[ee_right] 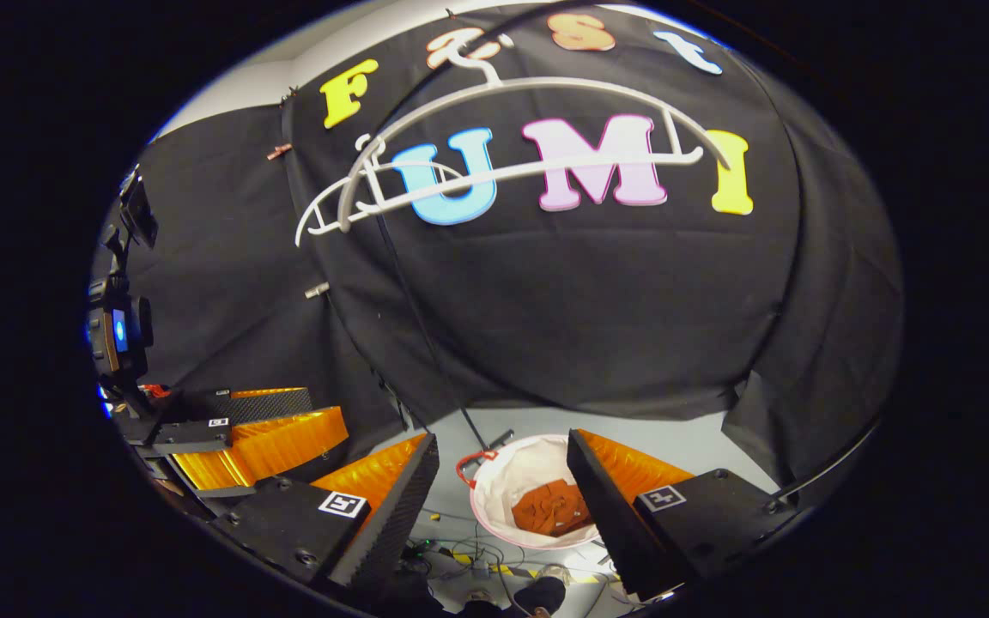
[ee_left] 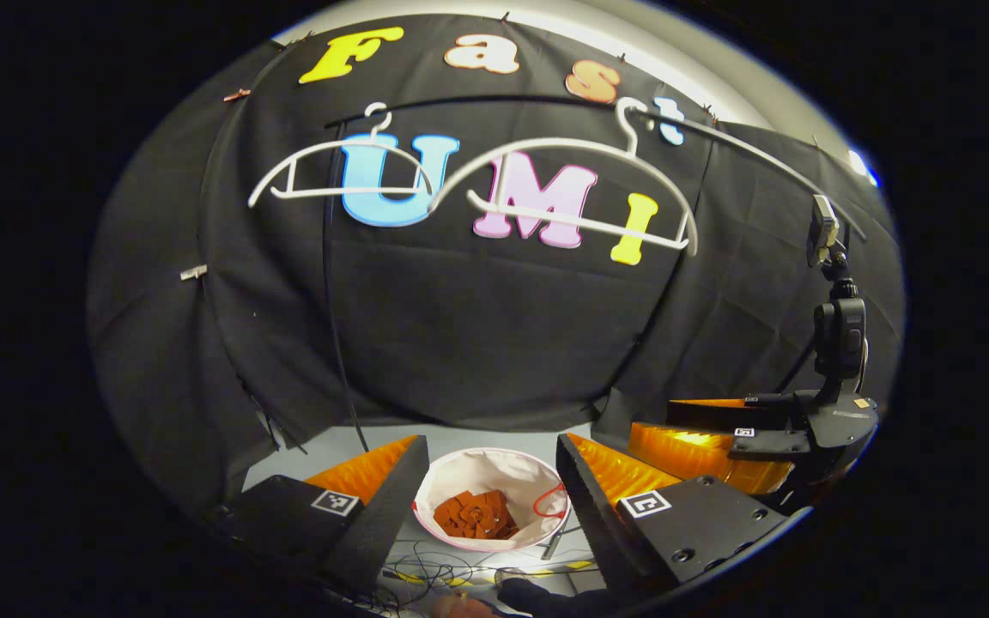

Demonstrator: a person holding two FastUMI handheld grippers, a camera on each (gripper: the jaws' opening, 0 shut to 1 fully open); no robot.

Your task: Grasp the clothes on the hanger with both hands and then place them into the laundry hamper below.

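Observation:
Down on the floor stands a white laundry hamper with a pink rim. An orange-red garment lies crumpled in its bottom. Two bare white hangers hang from a dark rail above. My left gripper is open high over the hamper, nothing between its fingers. Open too is my right gripper, beside it at about the same height. Each gripper shows in the other's view: the right one at the right, the left one at the left.
Black cloth walls close the booth behind and on both sides. Grey floor runs around the hamper. Loose cables and yellow-black tape lie in front of it. A person's shoe is at the bottom edge.

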